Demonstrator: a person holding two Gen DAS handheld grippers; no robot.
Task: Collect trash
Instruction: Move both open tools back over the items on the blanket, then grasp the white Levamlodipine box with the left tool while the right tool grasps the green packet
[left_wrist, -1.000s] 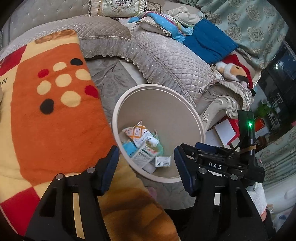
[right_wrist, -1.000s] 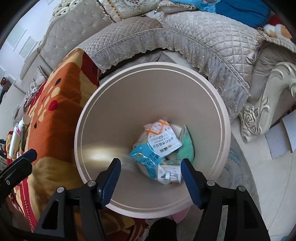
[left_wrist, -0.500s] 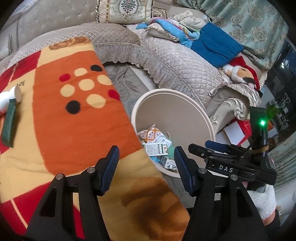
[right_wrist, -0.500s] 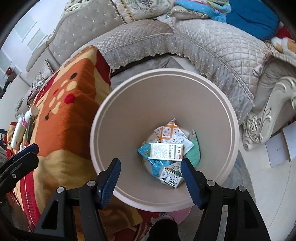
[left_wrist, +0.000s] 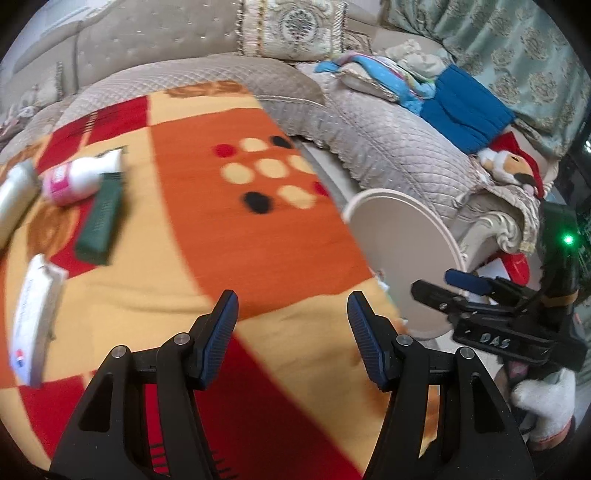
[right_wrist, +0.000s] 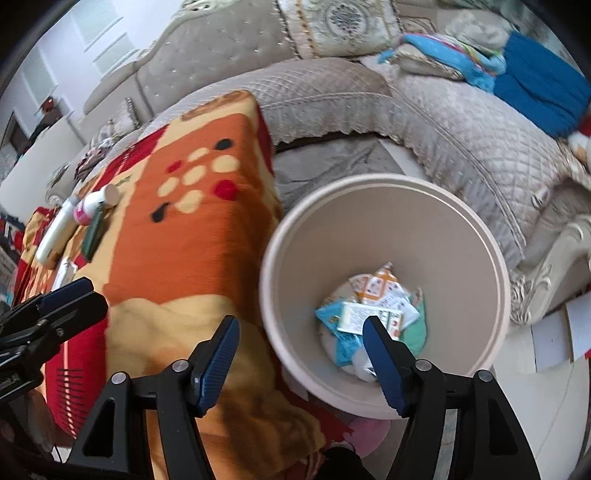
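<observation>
A beige round bin stands beside the blanket-covered table; several crumpled packets and small boxes lie at its bottom. My right gripper hangs over the bin's near rim, empty, its jaws opening. My left gripper is open and empty above the orange blanket. Ahead on the left of the blanket lie a pink-labelled white bottle, a dark green box, a white tube and a white box. The right gripper also shows at the right of the left wrist view.
A quilted grey sofa curves behind the bin, with cushions, a blue cloth and a stuffed toy on it. A carved sofa leg and papers on the floor lie right of the bin. A gloved hand holds the right gripper.
Both grippers have swung left, away from the bin toward the blanket. The bottle, green box and white box have come into the left wrist view. The right jaws stand wider.
</observation>
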